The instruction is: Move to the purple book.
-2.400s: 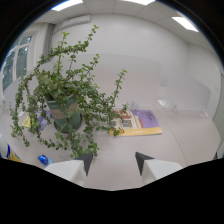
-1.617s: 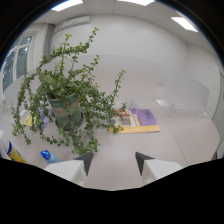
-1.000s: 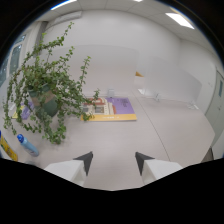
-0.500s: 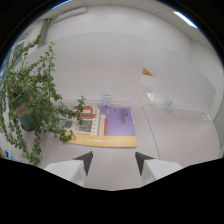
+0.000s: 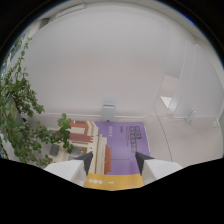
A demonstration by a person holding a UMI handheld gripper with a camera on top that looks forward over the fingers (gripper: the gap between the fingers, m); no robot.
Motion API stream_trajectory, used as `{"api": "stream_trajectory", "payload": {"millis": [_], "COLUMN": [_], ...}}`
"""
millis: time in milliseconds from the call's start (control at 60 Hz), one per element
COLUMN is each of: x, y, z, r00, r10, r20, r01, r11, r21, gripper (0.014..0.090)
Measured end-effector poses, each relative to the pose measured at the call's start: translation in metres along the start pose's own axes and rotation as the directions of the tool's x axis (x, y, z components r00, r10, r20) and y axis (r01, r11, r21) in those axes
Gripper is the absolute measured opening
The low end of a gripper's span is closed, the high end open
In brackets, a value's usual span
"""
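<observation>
The hand-held gripper [image 5: 114, 162] sits low in the frame, its two fingers spread apart with nothing clamped between them; the purple book [image 5: 124, 145] lies flat on the white counter [image 5: 180, 145] directly ahead, its near part showing in the gap between the fingertips. Compared with the views of the preceding seconds, the scene has shifted markedly: the potted plant [image 5: 25, 125], which earlier filled the centre and left of the frame, now occupies only the left edge, and the purple book, formerly a small patch at mid-right beyond the foliage, has grown and moved to the lower centre. This indicates that the gripper has swung away from the plant and advanced toward the book. A second book with a red and white cover [image 5: 82, 132] lies just left of the purple one, touching or nearly touching it, partly screened by leaves. A yellow strip [image 5: 112, 181], apparently another flat object or the lower margin of a cover, appears at the bottom centre below the fingertips; its identity cannot be determined. A small grey fitting [image 5: 108, 111] stands where counter and wall meet, beyond the book. Judged from the alignment, the approach is almost complete, with only a short closing movement remaining, if any.
</observation>
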Motion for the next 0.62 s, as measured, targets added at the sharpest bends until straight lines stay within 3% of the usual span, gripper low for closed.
{"api": "stream_trajectory", "payload": {"millis": [617], "x": [-0.006], "y": [-0.007], "z": [0.020], "r00": [1.000], "r10": [0.014], "r20": [-0.017], "r01": [-0.014], "r11": [1.000], "r21": [-0.027], "gripper": [0.0847]}}
